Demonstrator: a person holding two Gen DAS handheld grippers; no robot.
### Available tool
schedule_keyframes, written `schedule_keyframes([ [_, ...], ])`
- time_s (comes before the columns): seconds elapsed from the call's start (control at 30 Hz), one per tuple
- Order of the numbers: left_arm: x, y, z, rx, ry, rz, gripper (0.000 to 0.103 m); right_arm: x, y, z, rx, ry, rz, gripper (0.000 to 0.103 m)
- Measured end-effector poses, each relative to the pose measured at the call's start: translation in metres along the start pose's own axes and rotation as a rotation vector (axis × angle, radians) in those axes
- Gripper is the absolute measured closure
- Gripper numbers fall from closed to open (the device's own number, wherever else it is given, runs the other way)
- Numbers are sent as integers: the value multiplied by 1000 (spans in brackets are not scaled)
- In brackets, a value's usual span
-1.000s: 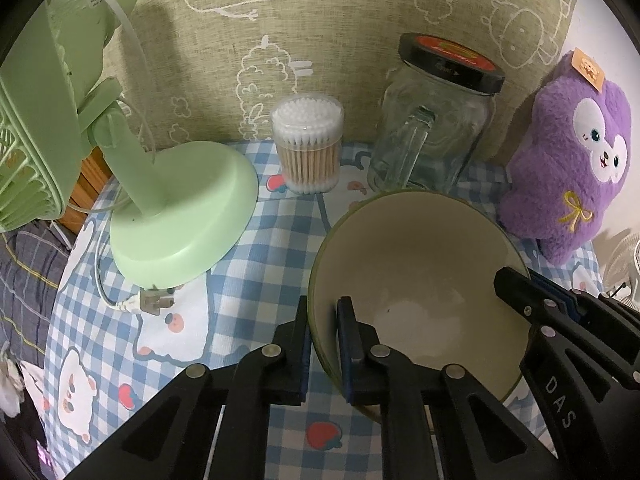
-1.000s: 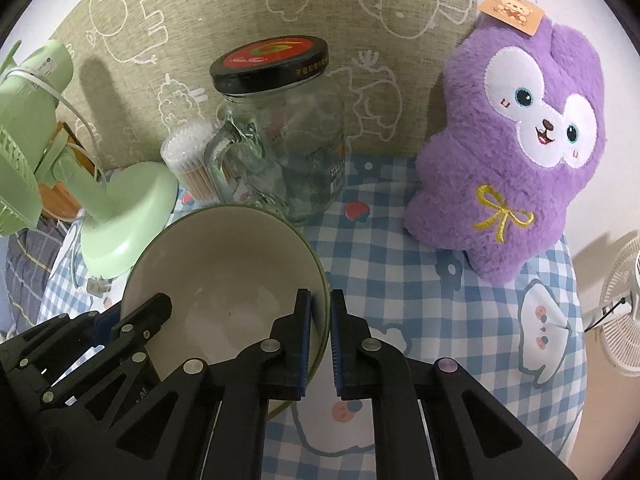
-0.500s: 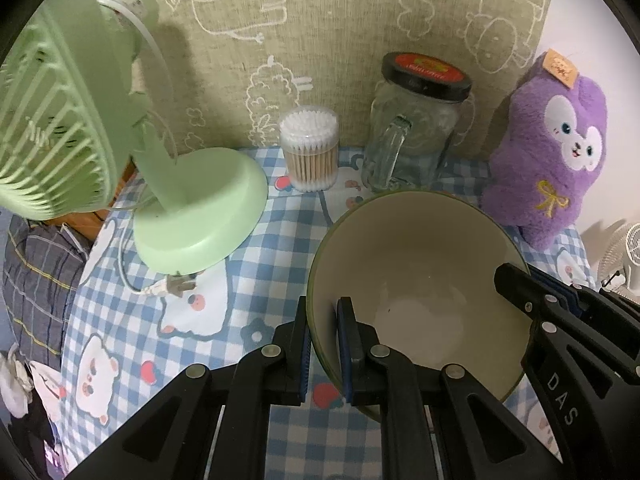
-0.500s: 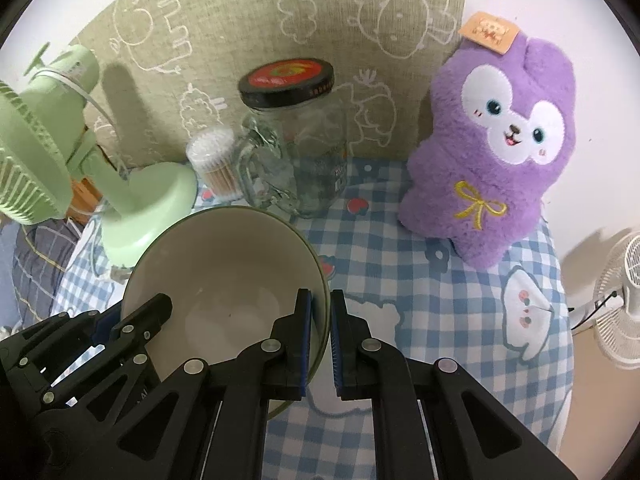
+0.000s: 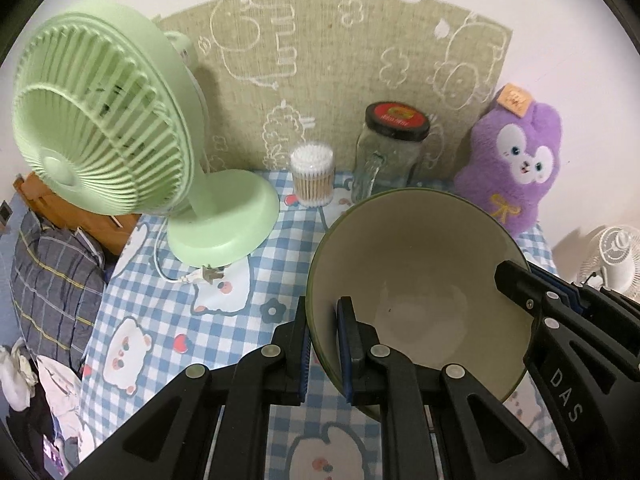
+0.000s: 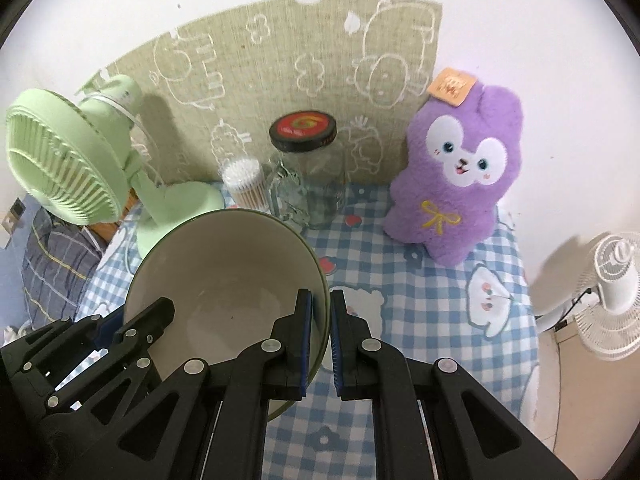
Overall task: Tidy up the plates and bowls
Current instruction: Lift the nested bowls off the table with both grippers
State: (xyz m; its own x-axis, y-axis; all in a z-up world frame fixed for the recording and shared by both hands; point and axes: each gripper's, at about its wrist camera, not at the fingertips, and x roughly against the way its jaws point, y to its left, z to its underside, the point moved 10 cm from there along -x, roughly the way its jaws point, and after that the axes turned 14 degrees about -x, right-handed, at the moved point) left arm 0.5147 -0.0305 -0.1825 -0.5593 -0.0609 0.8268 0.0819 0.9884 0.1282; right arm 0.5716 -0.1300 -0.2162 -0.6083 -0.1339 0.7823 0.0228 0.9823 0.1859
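Surface (image 5: 168, 312) with the blue checked cloth looks further below my two cameras than one second ago, and I now see more of the scene around it. Behind it stands the green fan (image 5: 100, 120); earlier I saw only its edge and base in the left view, now its whole round grille shows. The purple plush toy (image 6: 460, 184) sits at the right back of the surface and appears smaller than before.

The bowl (image 5: 416, 280), cream inside with a dark green rim, is in the air above the cloth, carried between both tools, and it keeps the same place in both views as before. Left gripper (image 5: 322, 336) is clenched on the bowl's left rim, one finger inside and one outside. Right gripper (image 6: 318, 332) pinches the opposite rim in the same way, and its grip has not changed.

The glass jar (image 6: 308, 184) with the black lid stands at the back wall, between the fan and the toy. Just beside it, on the left, is the small tub of cotton swabs (image 5: 312, 176). Both stay where they were, now well apart from the bowl.
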Motion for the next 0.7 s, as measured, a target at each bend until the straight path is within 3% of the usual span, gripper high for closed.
schedule_keyframes([
  [0.7,105,-11,23,-36,-88,72,94,120,-3,32,-59,-96,47,91],
])
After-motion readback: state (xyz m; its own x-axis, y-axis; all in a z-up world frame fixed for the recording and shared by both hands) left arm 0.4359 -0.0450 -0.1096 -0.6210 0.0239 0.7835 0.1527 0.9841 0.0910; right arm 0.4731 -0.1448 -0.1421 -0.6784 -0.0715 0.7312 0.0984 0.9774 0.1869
